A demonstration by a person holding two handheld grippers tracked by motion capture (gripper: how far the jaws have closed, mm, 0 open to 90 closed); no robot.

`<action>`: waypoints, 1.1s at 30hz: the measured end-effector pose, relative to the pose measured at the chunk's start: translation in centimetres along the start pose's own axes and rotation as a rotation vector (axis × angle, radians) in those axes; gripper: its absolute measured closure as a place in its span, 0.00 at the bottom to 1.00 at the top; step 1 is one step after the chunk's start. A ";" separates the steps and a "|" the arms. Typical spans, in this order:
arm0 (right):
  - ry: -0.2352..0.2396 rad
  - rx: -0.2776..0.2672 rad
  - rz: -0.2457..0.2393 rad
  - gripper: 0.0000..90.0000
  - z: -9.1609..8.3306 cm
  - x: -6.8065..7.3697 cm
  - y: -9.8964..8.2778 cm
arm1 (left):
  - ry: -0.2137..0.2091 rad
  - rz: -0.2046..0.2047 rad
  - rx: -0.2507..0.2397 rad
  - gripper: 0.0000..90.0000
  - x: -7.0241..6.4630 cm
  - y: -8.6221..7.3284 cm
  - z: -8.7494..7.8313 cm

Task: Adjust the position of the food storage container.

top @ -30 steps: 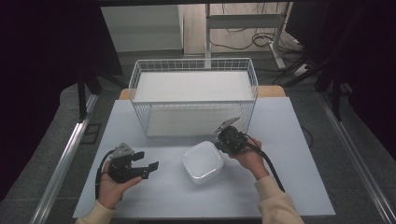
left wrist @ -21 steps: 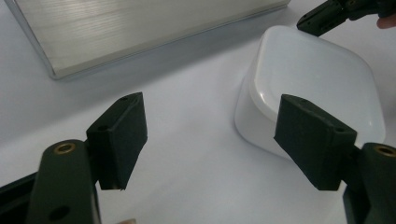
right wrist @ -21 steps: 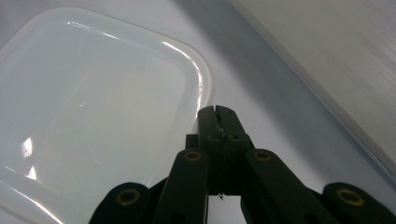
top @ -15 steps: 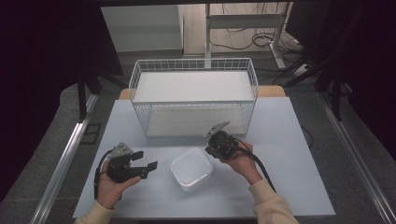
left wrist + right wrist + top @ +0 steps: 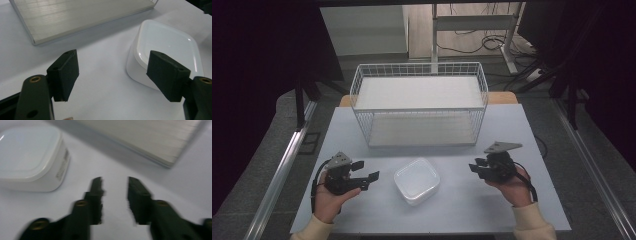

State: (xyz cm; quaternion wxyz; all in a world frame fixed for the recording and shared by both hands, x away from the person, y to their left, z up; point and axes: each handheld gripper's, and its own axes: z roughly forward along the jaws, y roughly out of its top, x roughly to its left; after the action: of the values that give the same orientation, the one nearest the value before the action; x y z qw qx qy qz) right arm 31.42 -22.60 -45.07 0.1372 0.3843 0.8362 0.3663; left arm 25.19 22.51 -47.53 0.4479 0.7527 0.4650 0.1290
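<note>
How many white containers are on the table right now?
1. The white container sits on the table between the left tool and the right tool, in front of the wire basket. Nothing seems hidden.

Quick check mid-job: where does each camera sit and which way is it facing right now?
High view: above the near edge, looking forward and down at the table, wire basket and white container; both hands and forearms show.
Left gripper view: on the left gripper, looking past its open jaws at the container.
Right gripper view: on the right gripper, jaws just opened, nothing between them, container at left.
All three share the container and basket.
</note>
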 end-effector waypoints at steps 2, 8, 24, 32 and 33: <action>-0.015 -0.031 0.044 0.52 -0.9 -0.5 -0.9 | 0.000 0.001 0.000 0.28 0.1 0.0 0.0; -0.046 -0.064 0.087 0.40 -2.6 -0.9 -3.5 | -0.002 0.006 0.007 0.29 0.1 0.0 0.2; -0.062 -0.086 0.095 0.33 -3.7 -0.9 -5.0 | -0.015 0.010 0.031 0.41 0.1 0.6 0.6; -0.082 -0.088 0.097 0.33 -4.4 -0.8 -4.9 | -0.026 0.047 0.072 0.57 0.0 2.0 1.3; -0.086 -0.086 0.096 0.33 -4.5 -0.9 -5.0 | -0.027 0.050 0.082 0.60 0.0 2.2 1.4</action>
State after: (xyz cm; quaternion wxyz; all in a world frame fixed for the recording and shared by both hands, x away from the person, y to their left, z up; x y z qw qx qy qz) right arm 27.03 -27.70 -45.63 0.1715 0.4332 0.7935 0.3915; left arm 27.34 21.41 -46.61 0.4198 0.7834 0.4447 0.1108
